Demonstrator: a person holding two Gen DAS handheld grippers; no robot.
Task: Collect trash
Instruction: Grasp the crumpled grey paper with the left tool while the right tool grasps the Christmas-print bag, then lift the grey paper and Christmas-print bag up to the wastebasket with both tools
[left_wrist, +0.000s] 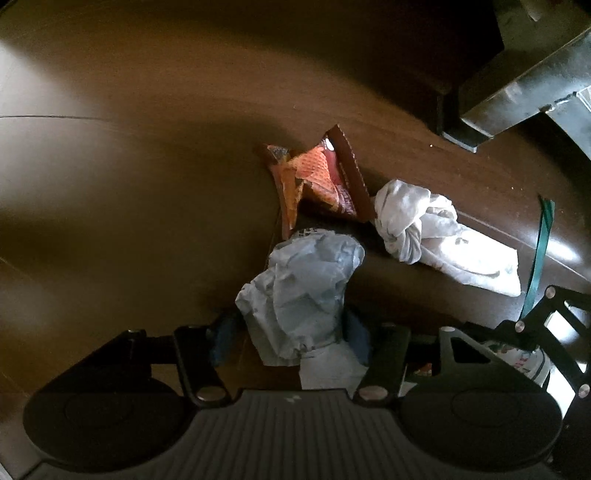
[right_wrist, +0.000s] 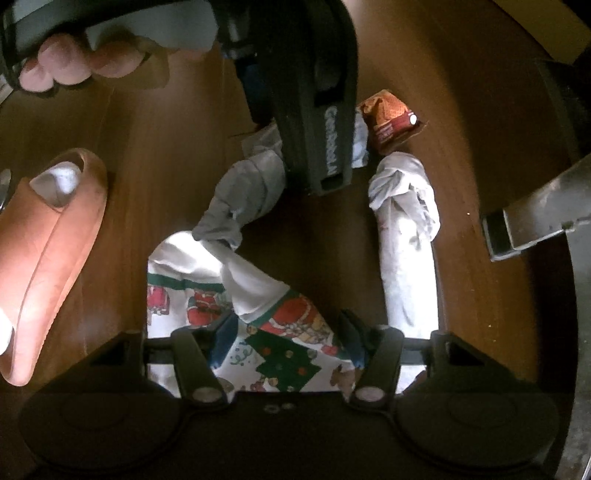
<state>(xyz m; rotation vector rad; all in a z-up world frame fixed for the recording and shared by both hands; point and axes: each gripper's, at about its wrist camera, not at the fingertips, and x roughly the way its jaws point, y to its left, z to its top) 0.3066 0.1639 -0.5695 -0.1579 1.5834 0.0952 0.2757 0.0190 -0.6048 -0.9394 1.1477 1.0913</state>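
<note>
On the brown wooden floor lie an orange-red snack wrapper (left_wrist: 317, 181), a crumpled white tissue wad (left_wrist: 439, 232) and a pale crumpled paper (left_wrist: 303, 295). My left gripper (left_wrist: 291, 336) has its blue pads on either side of the pale paper's near end and looks shut on it. In the right wrist view my right gripper (right_wrist: 288, 339) is closed on a Christmas-print napkin (right_wrist: 280, 332) whose twisted grey end (right_wrist: 243, 199) runs toward the left gripper's body (right_wrist: 317, 110). The wrapper (right_wrist: 388, 122) and the white wad (right_wrist: 406, 236) lie beyond.
A grey metal furniture leg (left_wrist: 517, 92) stands at the upper right; it also shows in the right wrist view (right_wrist: 532, 218). A foot in a pink slipper (right_wrist: 48, 258) stands at left. A hand (right_wrist: 74, 66) holds the left gripper. A green strap (left_wrist: 539, 251) lies at right.
</note>
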